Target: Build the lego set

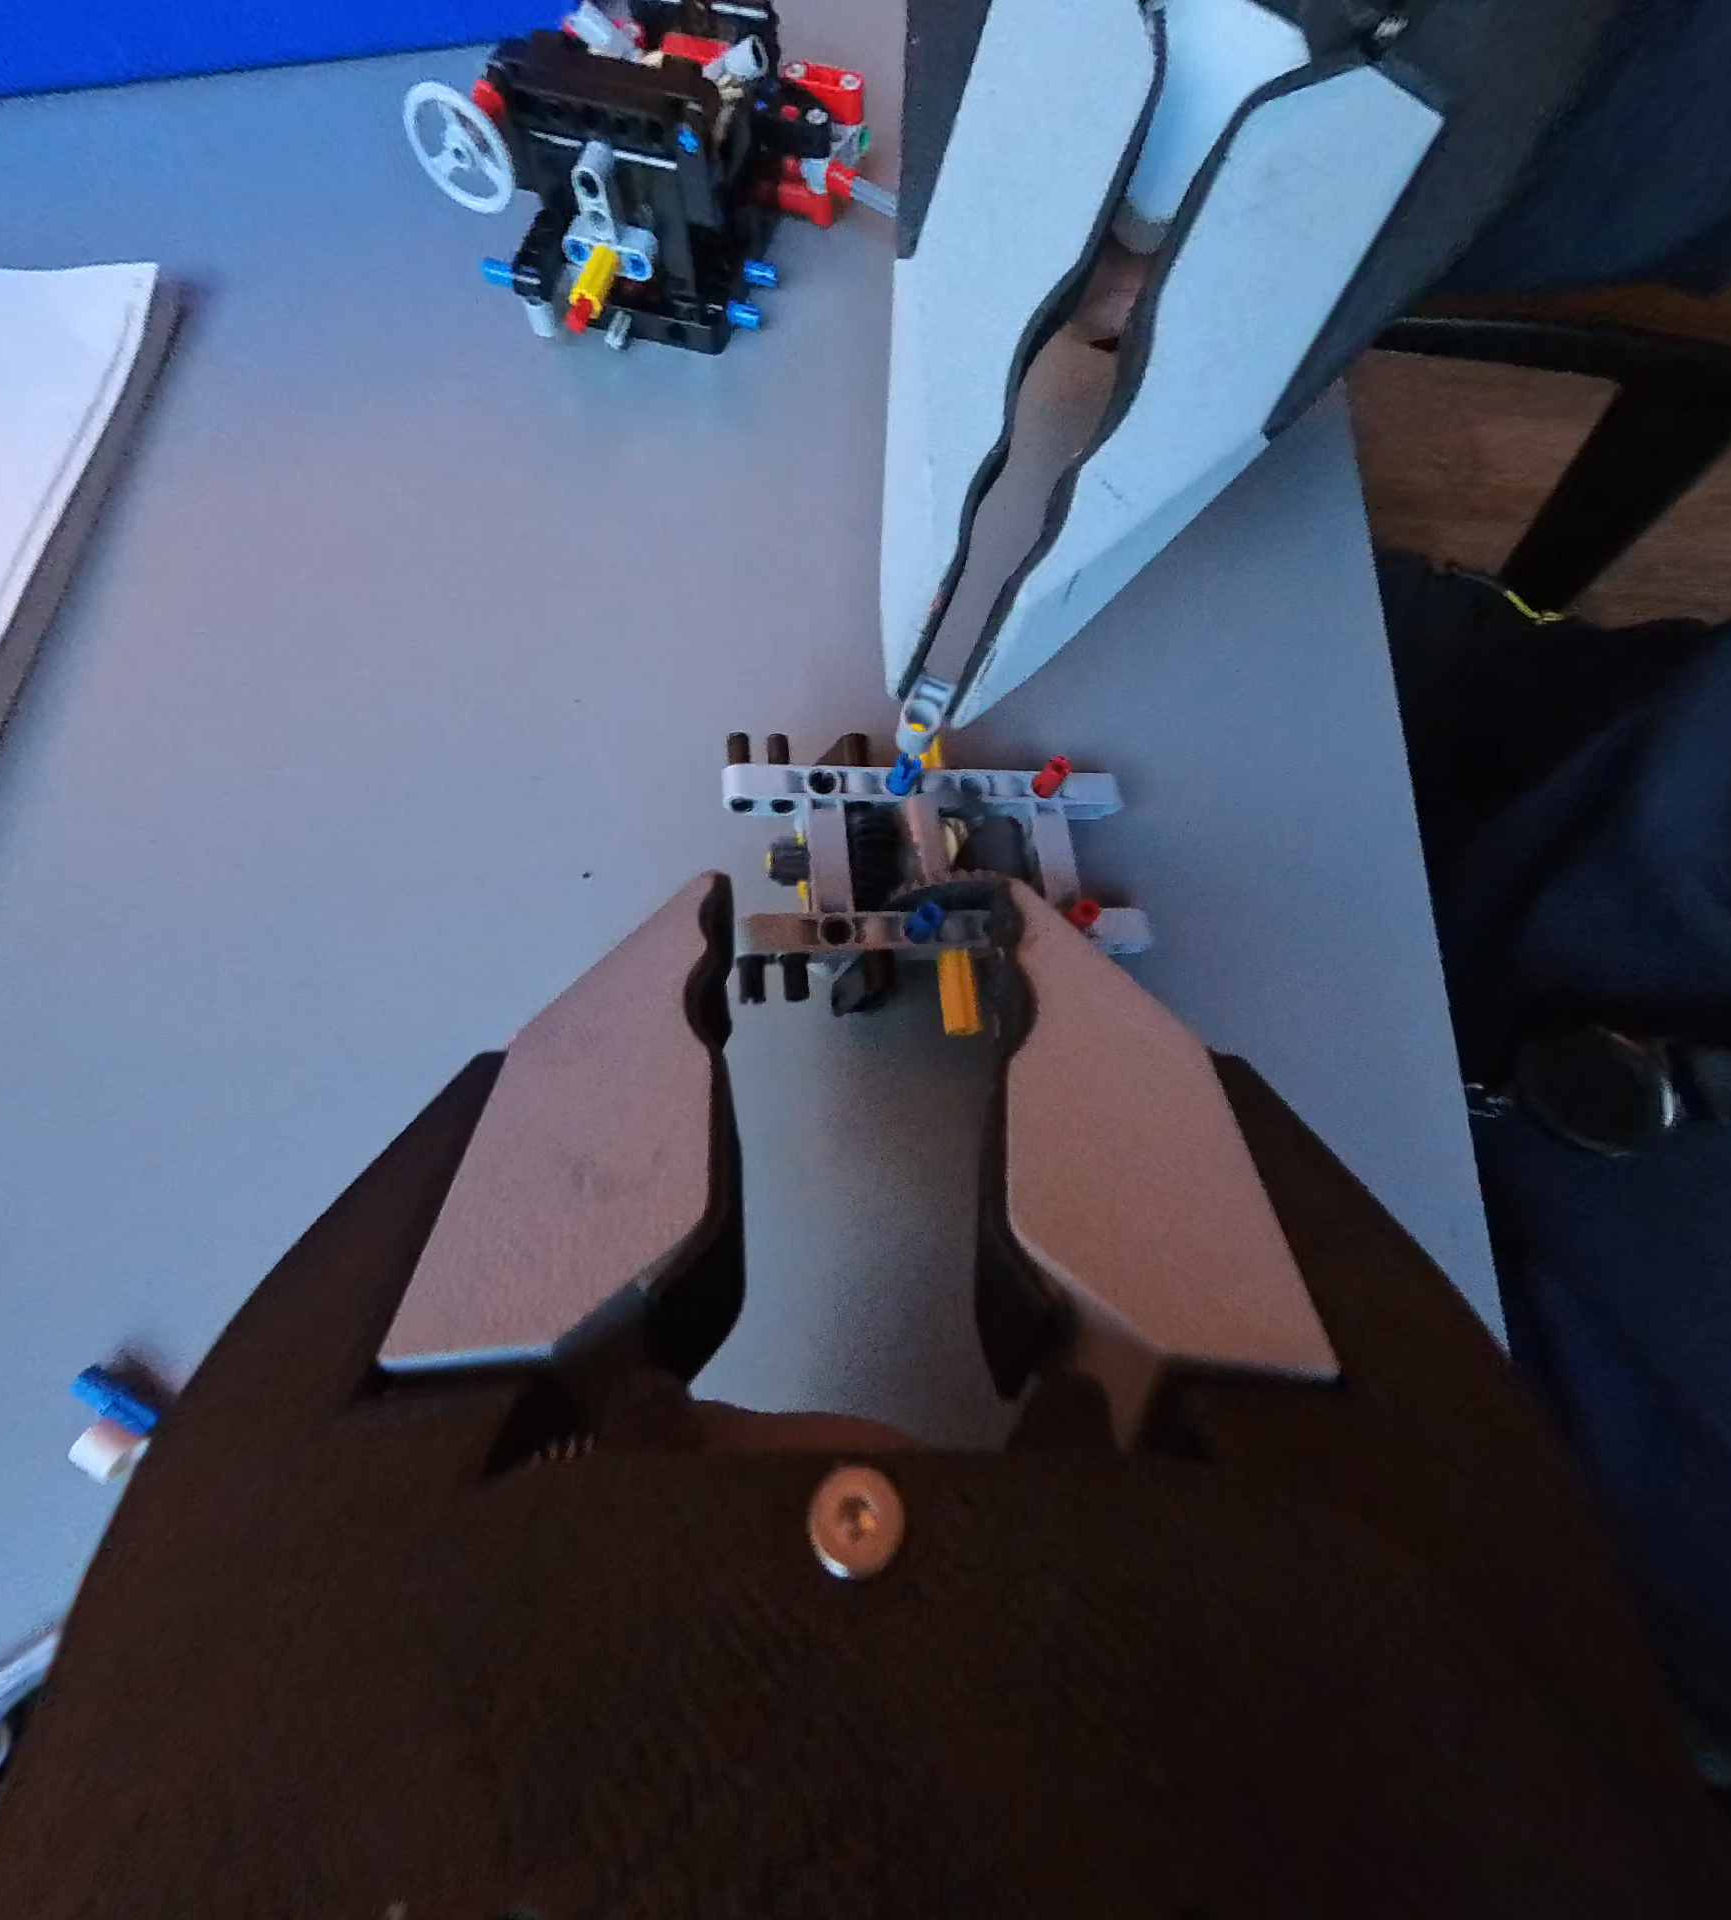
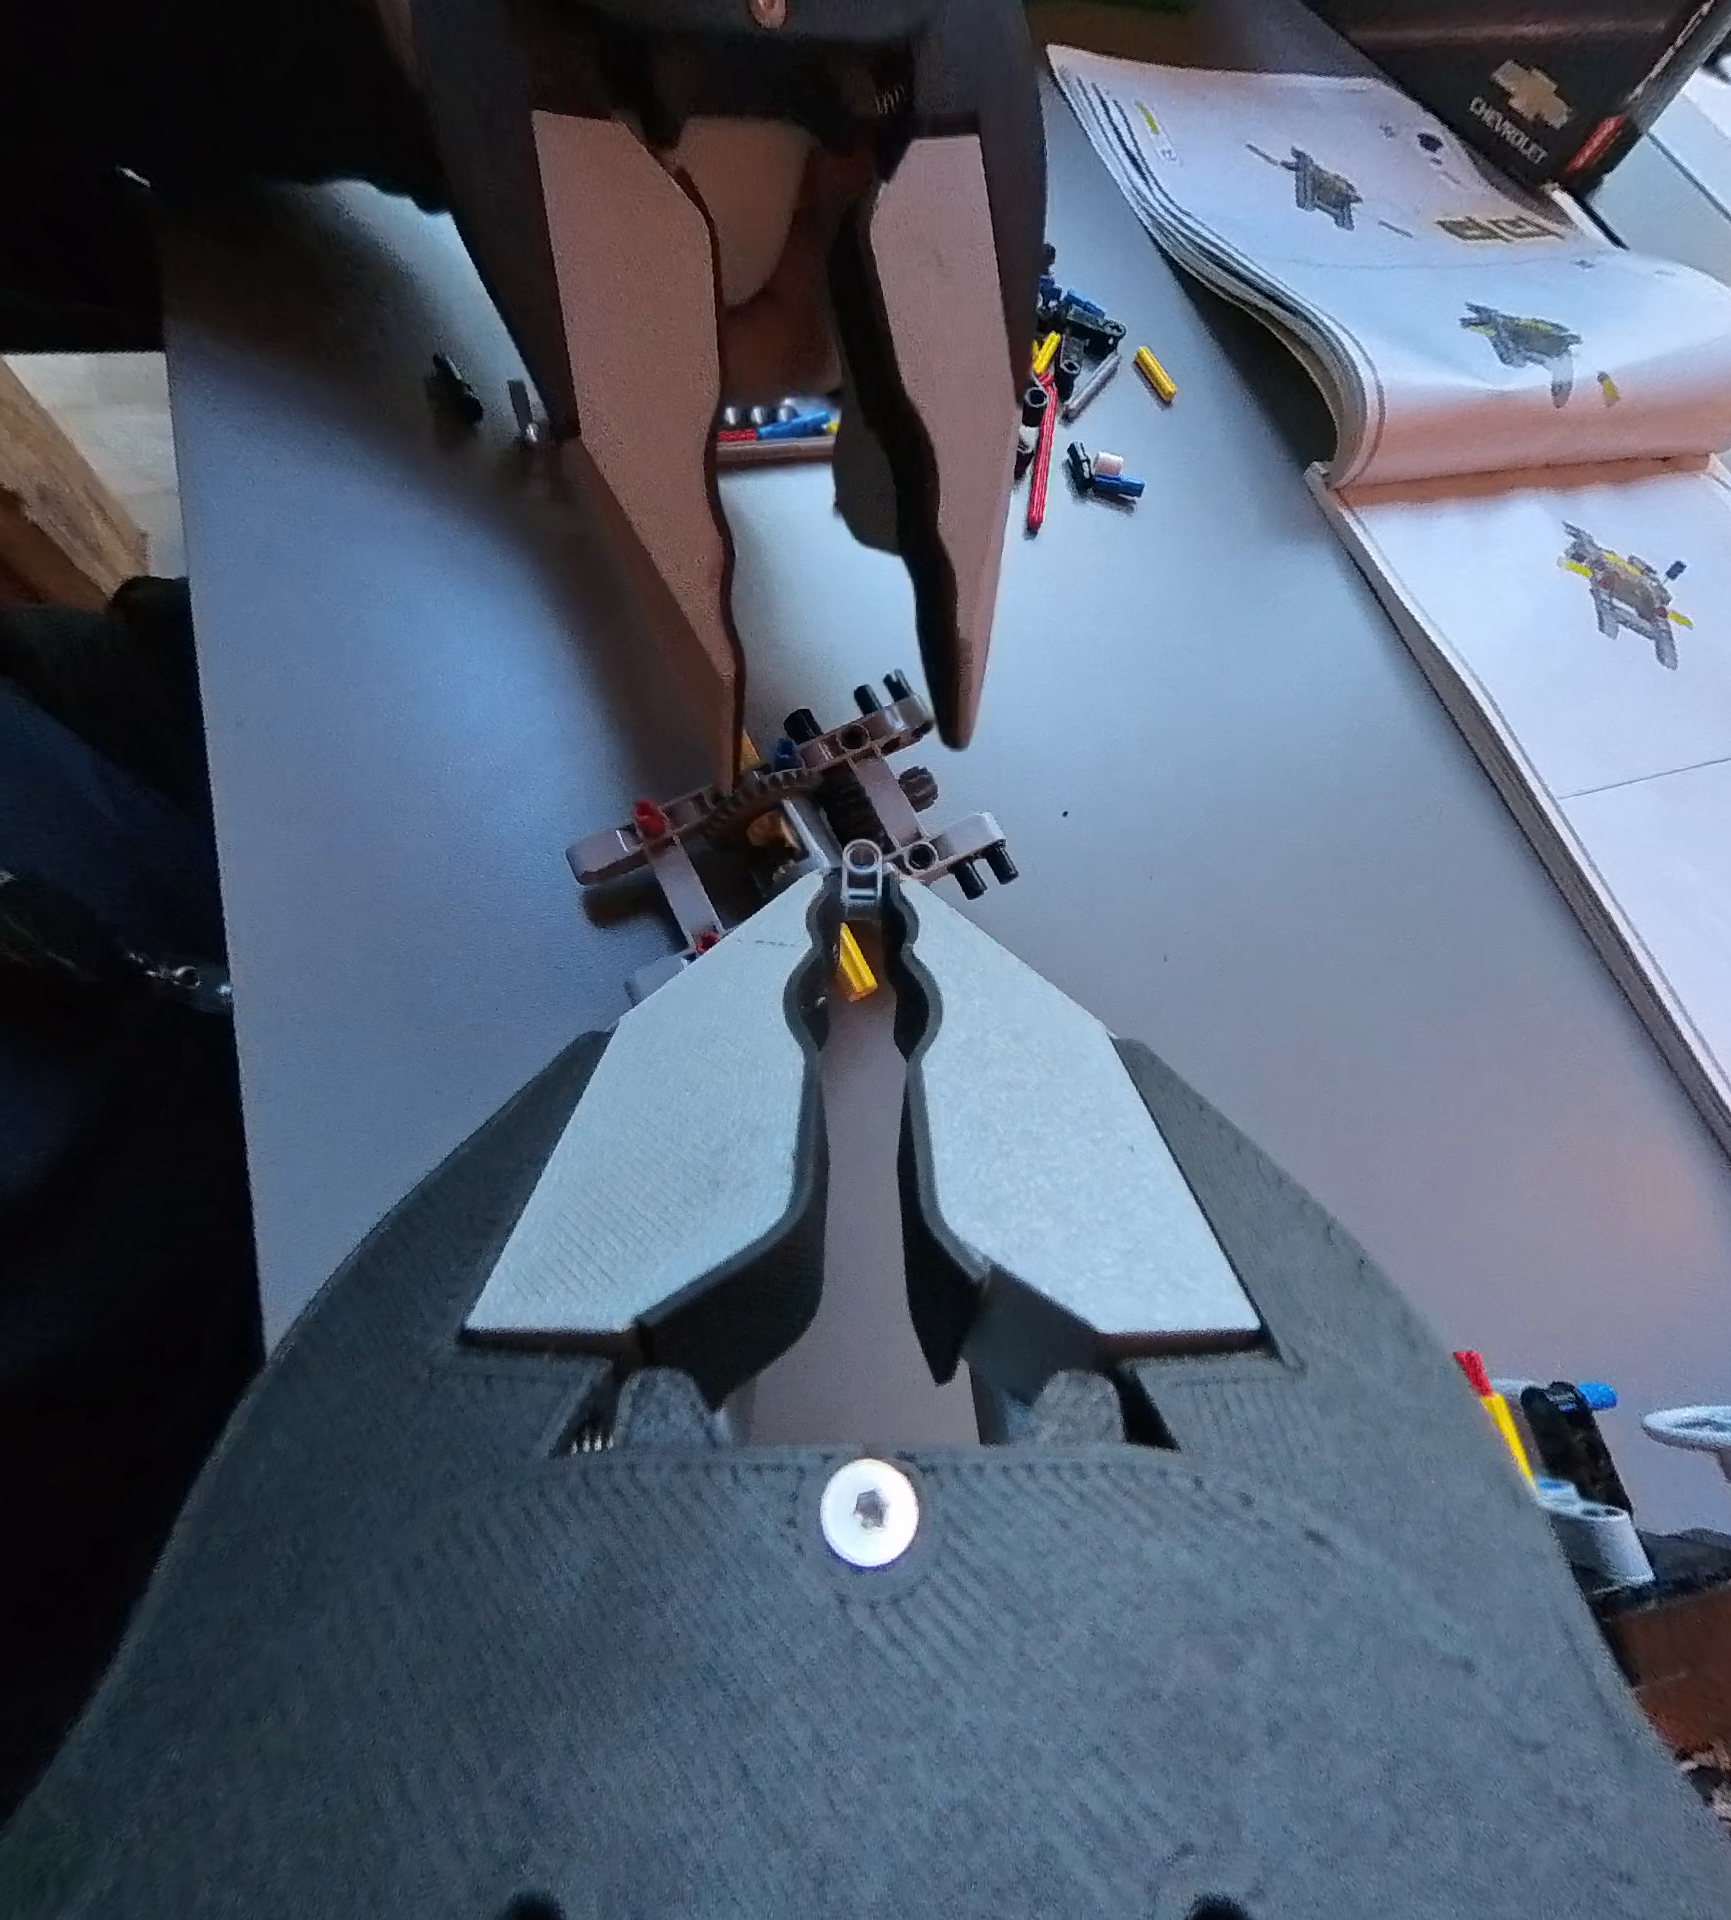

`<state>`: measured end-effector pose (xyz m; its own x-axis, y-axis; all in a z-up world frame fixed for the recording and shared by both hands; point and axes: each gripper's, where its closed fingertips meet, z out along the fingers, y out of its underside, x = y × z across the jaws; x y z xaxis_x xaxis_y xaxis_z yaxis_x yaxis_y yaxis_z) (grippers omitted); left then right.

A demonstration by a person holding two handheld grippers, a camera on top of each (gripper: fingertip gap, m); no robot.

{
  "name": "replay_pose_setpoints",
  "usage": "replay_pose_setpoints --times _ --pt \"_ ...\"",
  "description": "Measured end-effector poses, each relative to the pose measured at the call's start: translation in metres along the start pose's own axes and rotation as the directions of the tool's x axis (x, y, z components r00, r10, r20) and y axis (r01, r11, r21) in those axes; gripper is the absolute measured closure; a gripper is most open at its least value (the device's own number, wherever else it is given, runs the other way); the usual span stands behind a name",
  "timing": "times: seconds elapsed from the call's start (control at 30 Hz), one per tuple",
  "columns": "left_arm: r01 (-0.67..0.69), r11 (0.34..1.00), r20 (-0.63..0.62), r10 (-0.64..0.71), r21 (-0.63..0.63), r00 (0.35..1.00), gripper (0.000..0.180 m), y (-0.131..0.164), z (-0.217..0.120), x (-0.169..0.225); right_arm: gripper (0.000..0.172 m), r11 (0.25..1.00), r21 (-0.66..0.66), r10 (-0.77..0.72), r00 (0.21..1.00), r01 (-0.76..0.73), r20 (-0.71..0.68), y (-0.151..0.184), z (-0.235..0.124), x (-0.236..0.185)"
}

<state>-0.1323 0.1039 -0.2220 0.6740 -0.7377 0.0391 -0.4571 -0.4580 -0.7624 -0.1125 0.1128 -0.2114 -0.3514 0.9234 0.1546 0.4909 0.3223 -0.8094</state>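
Note:
A small grey beam frame (image 1: 928, 831) with black gears, blue and red pins and a yellow axle (image 1: 956, 992) lies on the grey table (image 1: 425, 727). My left gripper (image 1: 869, 914) is open. Its brown fingers (image 1: 622, 1091) stand either side of the frame's near beam, and I cannot tell whether they touch it. My right gripper (image 2: 861, 899) is shut on a small grey connector (image 2: 861, 871). It holds the connector at the frame's far beam, by a blue pin (image 1: 902, 771) and a yellow axle end (image 2: 853, 961). The frame (image 2: 799, 821) and the left gripper (image 2: 845, 727) also show in the right wrist view.
A bigger black and red model with a white wheel (image 1: 632, 177) stands at the far side. An open instruction booklet (image 2: 1515, 416) lies beside loose pins and axles (image 2: 1079, 395). Small blue and white parts (image 1: 113, 1413) lie near left. The table edge (image 1: 1412, 831) runs close on the right. Left and right tips are no more than a few centimetres apart.

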Motion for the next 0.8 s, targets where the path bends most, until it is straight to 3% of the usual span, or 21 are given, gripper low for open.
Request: replay_pose_setpoints --times 0.17,0.47,0.8 --pt "-0.020 1.000 -0.021 0.020 0.002 1.000 0.143 0.0021 0.0027 0.0018 0.167 1.000 0.008 -0.011 1.000 0.011 0.007 0.0012 0.0019 0.0012" --pt "-0.006 1.000 -0.076 0.008 0.021 0.997 0.142 0.0031 0.0034 0.0030 0.167 0.996 -0.019 -0.089 0.996 0.089 0.030 0.0023 0.0050 0.0006" --pt "-0.074 0.997 -0.028 0.075 0.023 0.997 0.147 0.0029 0.0036 0.0011 0.167 0.973 -0.167 -0.142 0.983 0.160 0.115 0.0071 0.0058 0.0001"
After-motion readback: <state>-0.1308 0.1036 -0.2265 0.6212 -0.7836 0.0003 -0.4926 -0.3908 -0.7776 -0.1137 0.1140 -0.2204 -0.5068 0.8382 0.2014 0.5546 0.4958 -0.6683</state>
